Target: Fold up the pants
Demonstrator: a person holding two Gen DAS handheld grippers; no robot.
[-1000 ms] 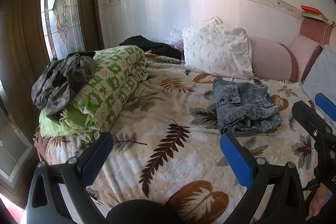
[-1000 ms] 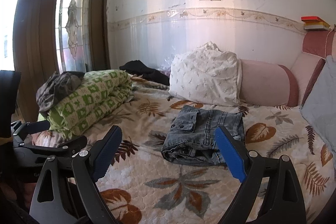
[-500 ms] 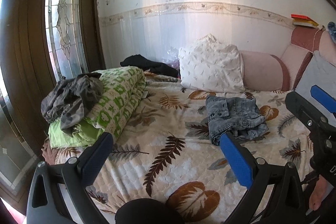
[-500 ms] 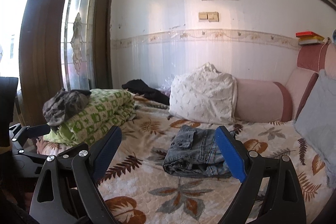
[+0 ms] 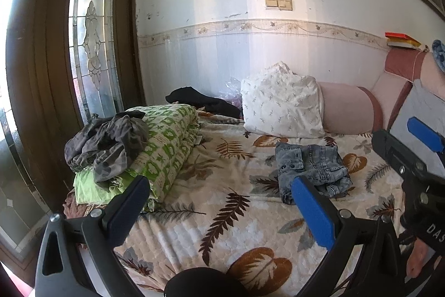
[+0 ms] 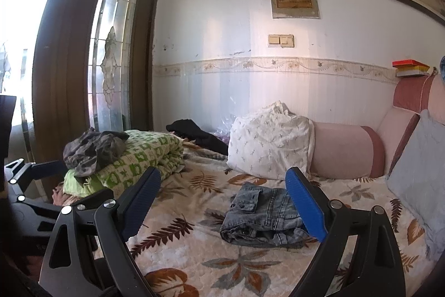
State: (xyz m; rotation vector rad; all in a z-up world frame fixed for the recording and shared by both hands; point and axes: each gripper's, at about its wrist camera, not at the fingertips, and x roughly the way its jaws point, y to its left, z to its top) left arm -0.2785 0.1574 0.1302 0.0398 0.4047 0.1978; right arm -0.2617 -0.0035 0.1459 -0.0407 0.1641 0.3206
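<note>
Grey-blue denim pants [image 5: 311, 167] [image 6: 264, 216] lie folded into a compact bundle on the leaf-patterned bedspread [image 5: 194, 227] [image 6: 200, 247], below the white pillow. My left gripper [image 5: 219, 191] stands open well short of them, nothing between its blue pads. My right gripper [image 6: 222, 185] is open too and hovers above the bed in front of the bundle, touching nothing. In the left wrist view the right gripper [image 5: 400, 149] shows at the right edge; in the right wrist view the left gripper [image 6: 33, 171] shows at the left edge.
A rolled green-and-white quilt [image 5: 167, 141] with a crumpled grey garment [image 5: 108, 144] on top lies at the bed's left side. A white pillow [image 5: 281, 105], pink bolster [image 5: 347, 107], black clothing [image 5: 200, 99] and a grey cushion [image 6: 417, 174] line the wall and headboard.
Both grippers have risen and pulled back from the bed. The folded pants look smaller and farther off, and more of the wall shows. Both jaws stay open.
</note>
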